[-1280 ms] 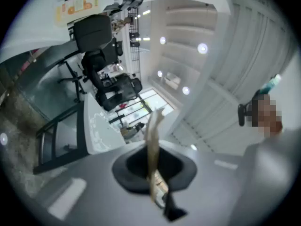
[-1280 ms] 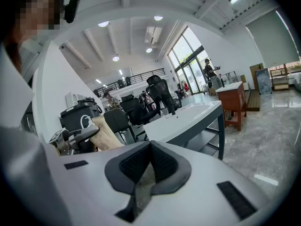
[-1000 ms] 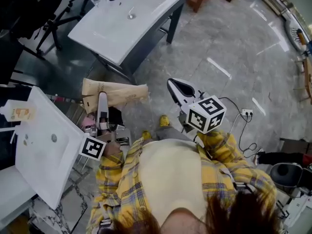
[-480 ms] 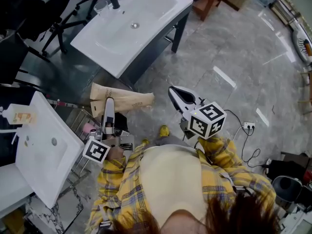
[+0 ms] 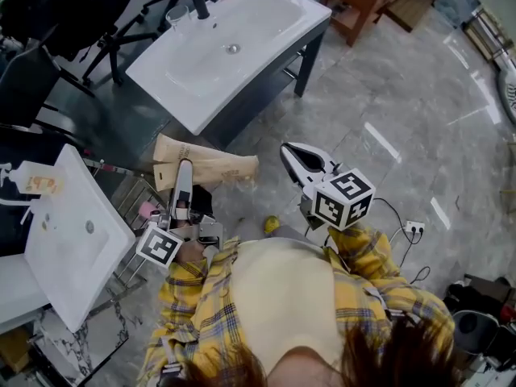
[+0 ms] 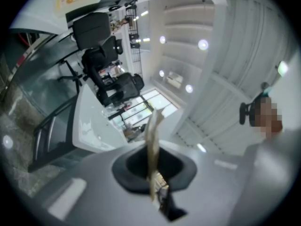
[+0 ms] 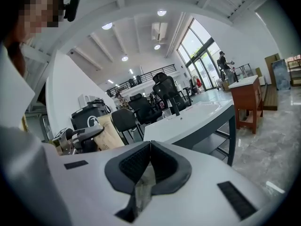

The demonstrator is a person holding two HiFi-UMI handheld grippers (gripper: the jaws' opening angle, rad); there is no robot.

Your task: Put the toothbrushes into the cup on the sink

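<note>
You wear a long-sleeved yellow plaid shirt (image 5: 197, 297) crossed with grey and white lines. Over it is a plain cream front panel (image 5: 282, 297), though whether it is an apron or a vest cannot be told. Your hair (image 5: 387, 353) is dark reddish-brown, and one yellow shoe (image 5: 272, 225) shows. Your left gripper (image 5: 185, 168) and right gripper (image 5: 288, 148) have smooth white shells with dark grey ribbed pads (image 7: 134, 161). Each carries a white marker cube (image 5: 343, 198) printed with black squares. Black rectangular patches (image 7: 235, 199) sit on the right shell.

no legible text, bag (image 5: 211, 166) print blurred
</note>
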